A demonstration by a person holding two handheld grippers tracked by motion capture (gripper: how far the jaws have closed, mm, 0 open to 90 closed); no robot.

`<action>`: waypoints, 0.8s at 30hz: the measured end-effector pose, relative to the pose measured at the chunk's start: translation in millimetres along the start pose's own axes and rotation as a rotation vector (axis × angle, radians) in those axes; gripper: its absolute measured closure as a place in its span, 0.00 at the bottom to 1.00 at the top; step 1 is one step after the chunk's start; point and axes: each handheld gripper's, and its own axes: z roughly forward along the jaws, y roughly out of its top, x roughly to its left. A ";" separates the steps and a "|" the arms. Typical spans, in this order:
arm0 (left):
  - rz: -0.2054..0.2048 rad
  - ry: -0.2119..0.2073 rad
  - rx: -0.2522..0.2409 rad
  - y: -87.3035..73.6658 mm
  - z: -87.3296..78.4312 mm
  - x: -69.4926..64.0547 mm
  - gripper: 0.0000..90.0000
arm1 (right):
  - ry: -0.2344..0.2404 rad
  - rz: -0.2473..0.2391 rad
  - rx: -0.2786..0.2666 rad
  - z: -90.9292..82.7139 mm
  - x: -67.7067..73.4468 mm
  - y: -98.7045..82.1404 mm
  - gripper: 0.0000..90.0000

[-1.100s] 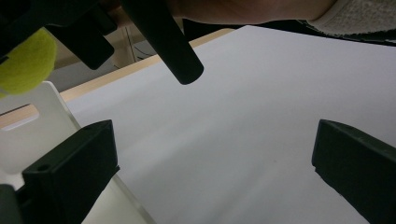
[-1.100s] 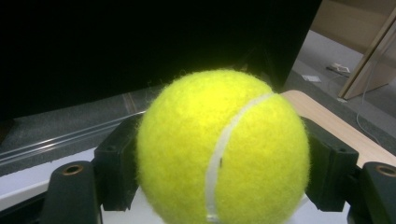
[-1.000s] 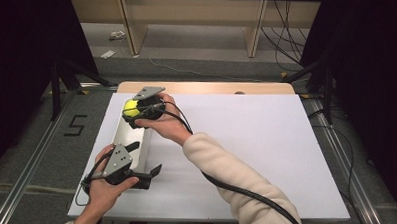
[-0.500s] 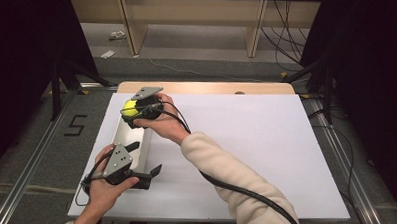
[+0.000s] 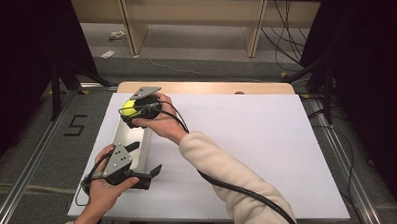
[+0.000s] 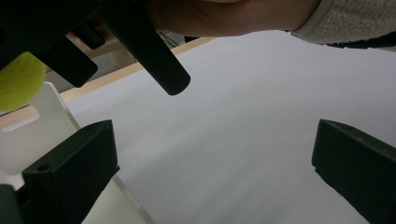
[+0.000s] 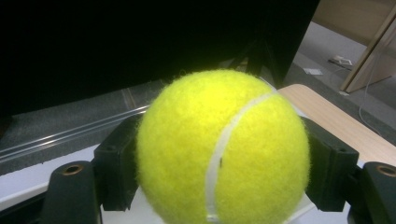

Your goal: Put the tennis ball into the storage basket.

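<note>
A yellow tennis ball (image 5: 129,107) sits clamped between the two black jaws of the right gripper (image 5: 136,110), which the person holds over the far end of a white tray (image 5: 146,149) at the left side of the table (image 5: 265,144). In the right gripper view the ball (image 7: 223,148) is pressed on both sides by the jaw pads, its white seam curving down the front, with the table's wooden far edge and the dark floor behind it. The person's right arm, in a cream sleeve (image 5: 234,183), reaches across from the near right, and the black cable (image 5: 243,193) trails back along it. The left gripper (image 5: 147,165) rests at the near end of the tray, held in the left hand (image 5: 104,188), with its grey three-cornered plate on top; its jaws stand wide apart with nothing between them. One jaw lies over the tray's near end and the other over the bare white tabletop just to the right of the tray. In the left gripper view the two jaws are well apart, with the white tabletop between them, the tray's wall (image 6: 51,126) by the left jaw, and a bit of the ball (image 6: 18,79) at the far left, beneath the right gripper's dark body. The ball is held above the tray, not lying in it.
</note>
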 end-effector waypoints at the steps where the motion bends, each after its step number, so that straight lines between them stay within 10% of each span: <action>1: 0.000 0.000 0.000 0.0 0.0 0.1 0.00 | 0.002 0.000 0.005 0.3 0.2 -0.1 0.29; 24: 0.000 -0.002 0.001 -0.2 -0.1 -0.1 0.00 | 0.010 0.004 0.036 11.1 0.9 -6.6 0.29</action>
